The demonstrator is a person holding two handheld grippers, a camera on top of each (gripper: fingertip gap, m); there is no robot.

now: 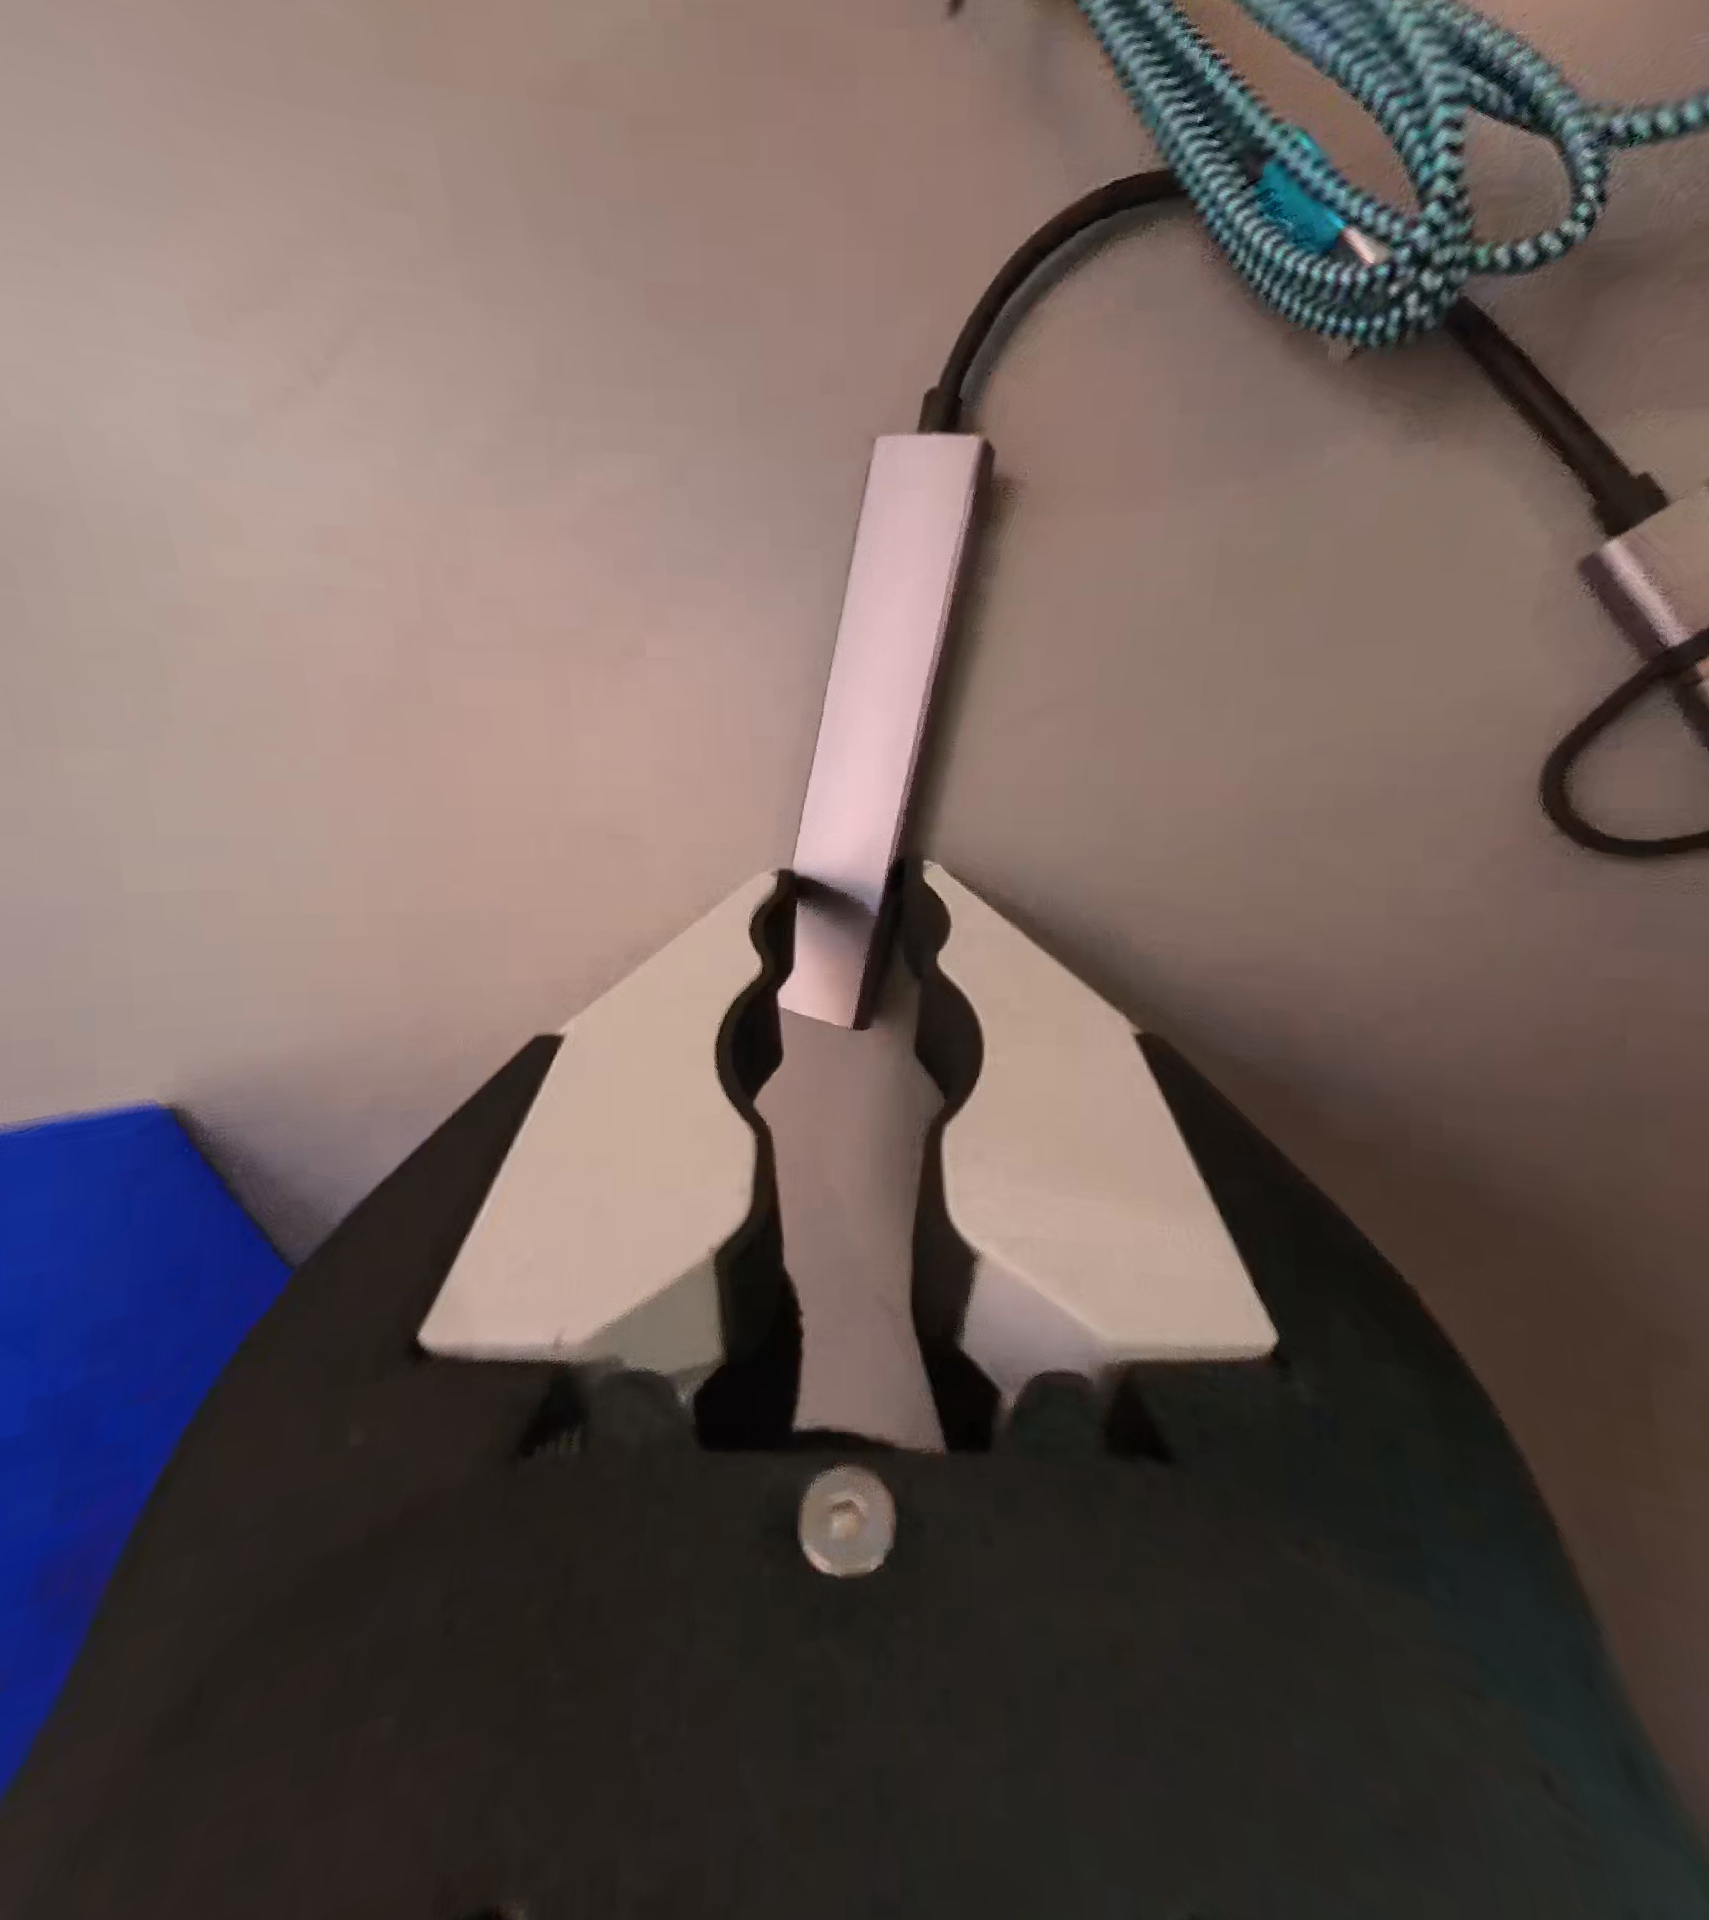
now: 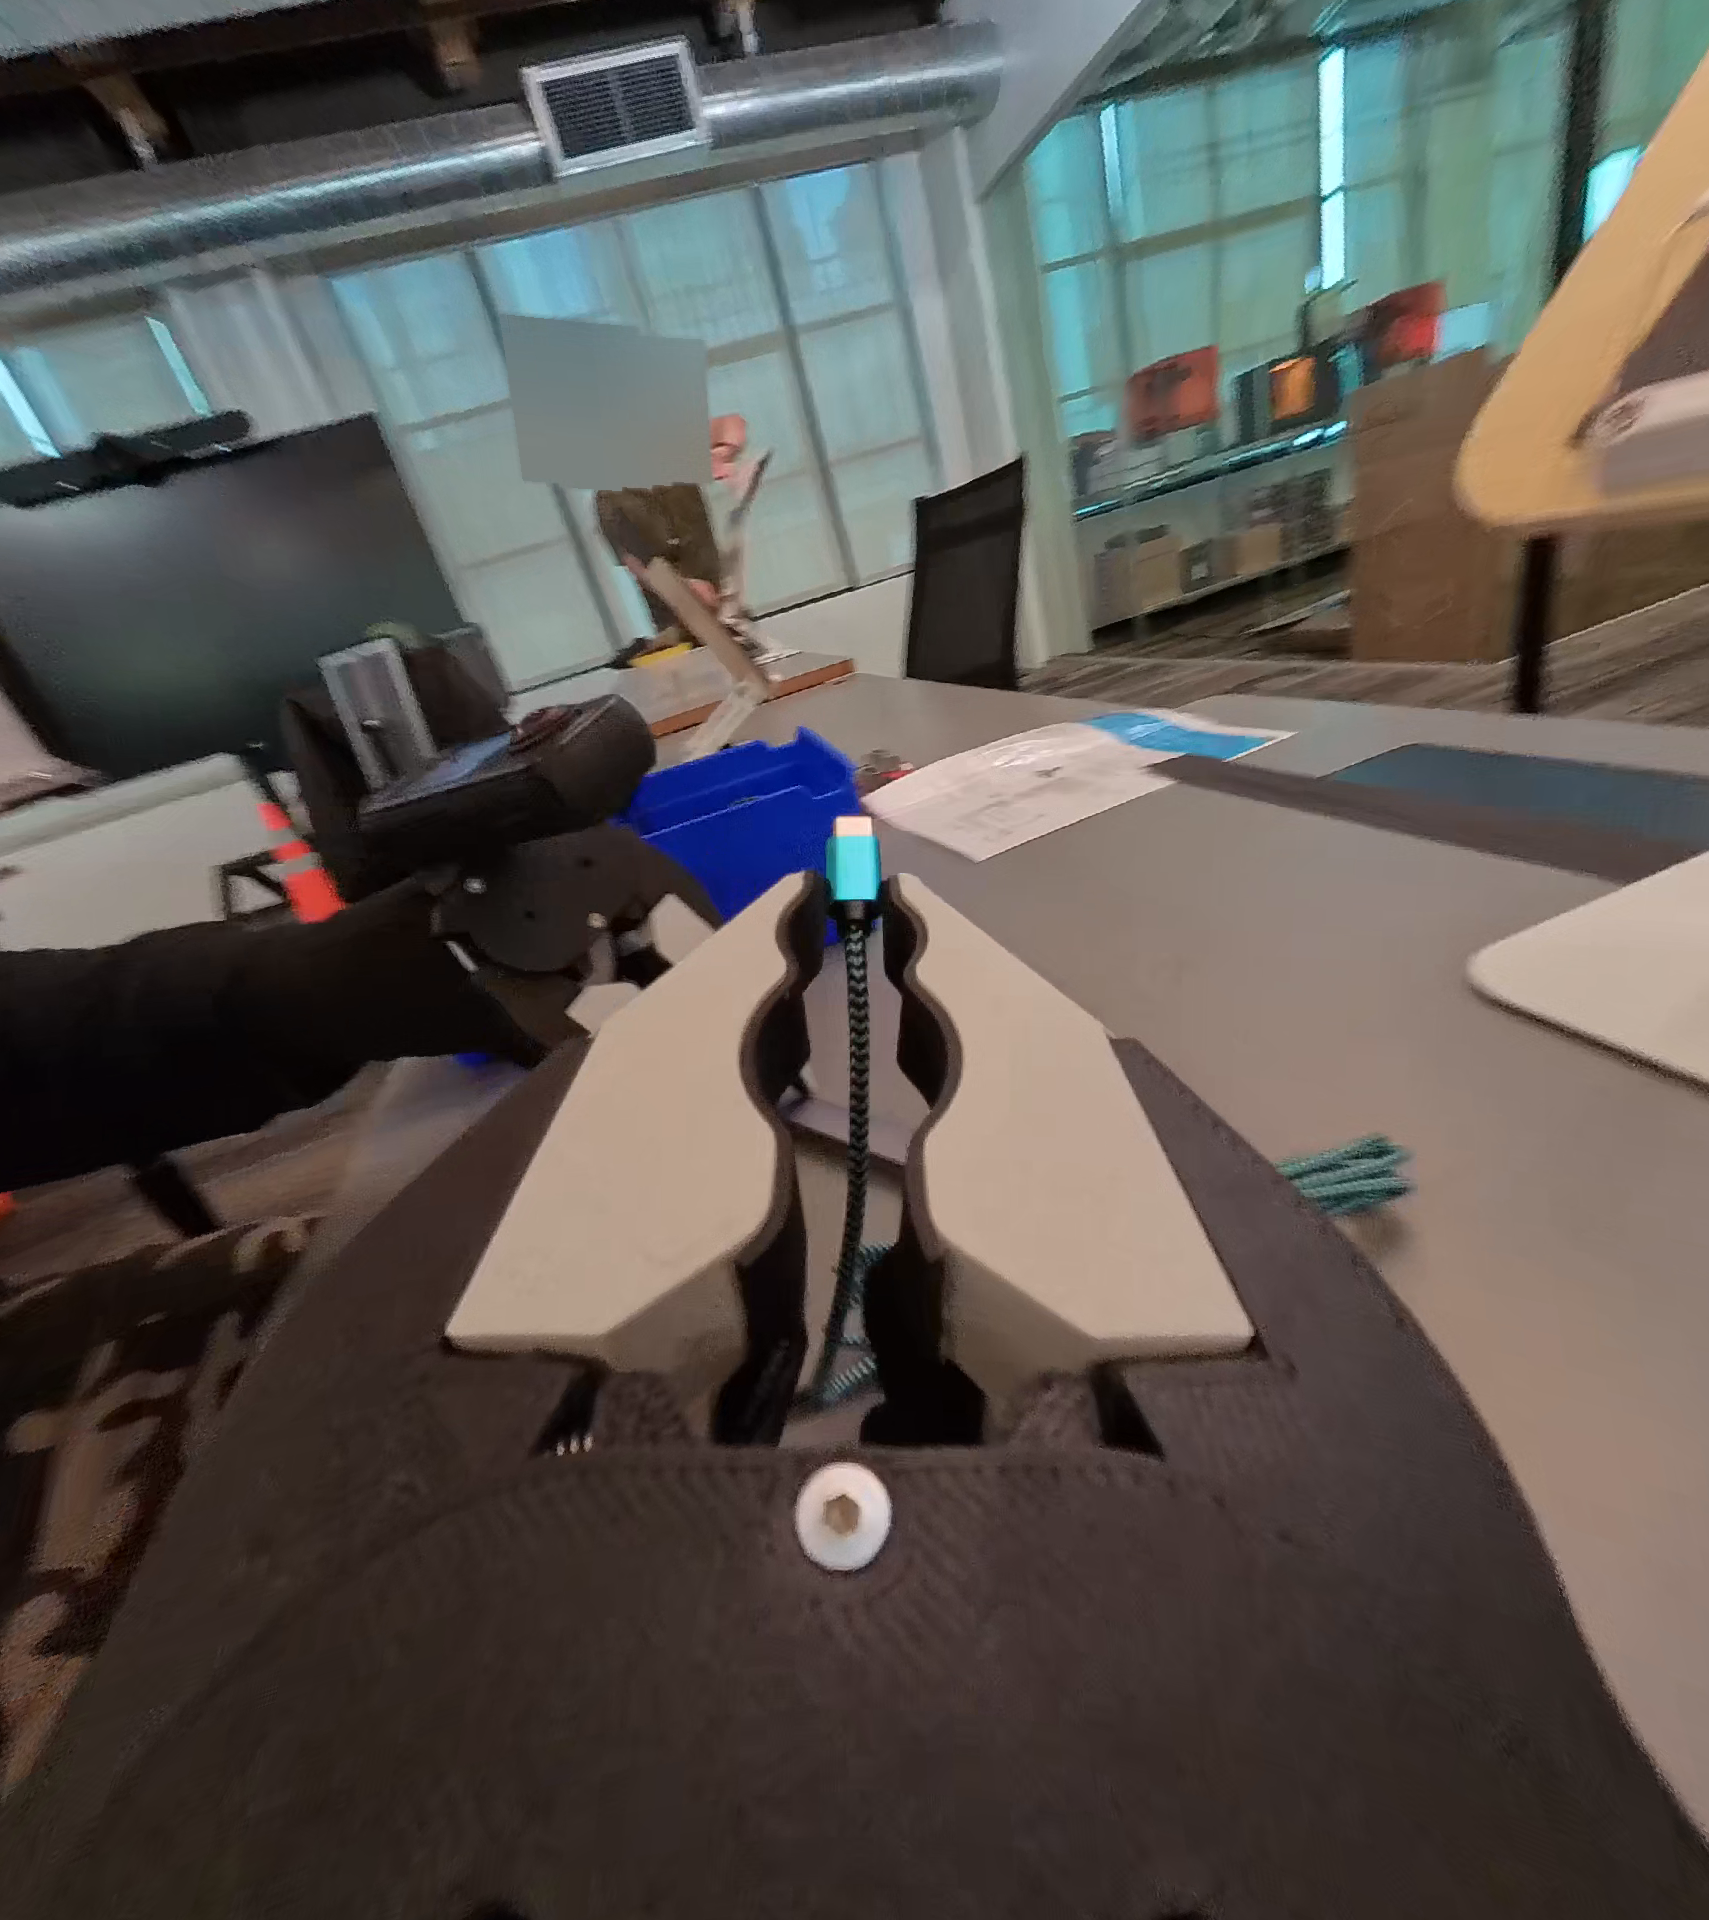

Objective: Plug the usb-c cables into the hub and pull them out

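Left claw pinches the near end of the grey hub above the table; right claw clamps the teal usb-c plug, tip forward: square it to a port, then push straight

The hub lies on the table, cables behind it to the right.

One hub, two grippers, one teal cable bundle, one blue bin.
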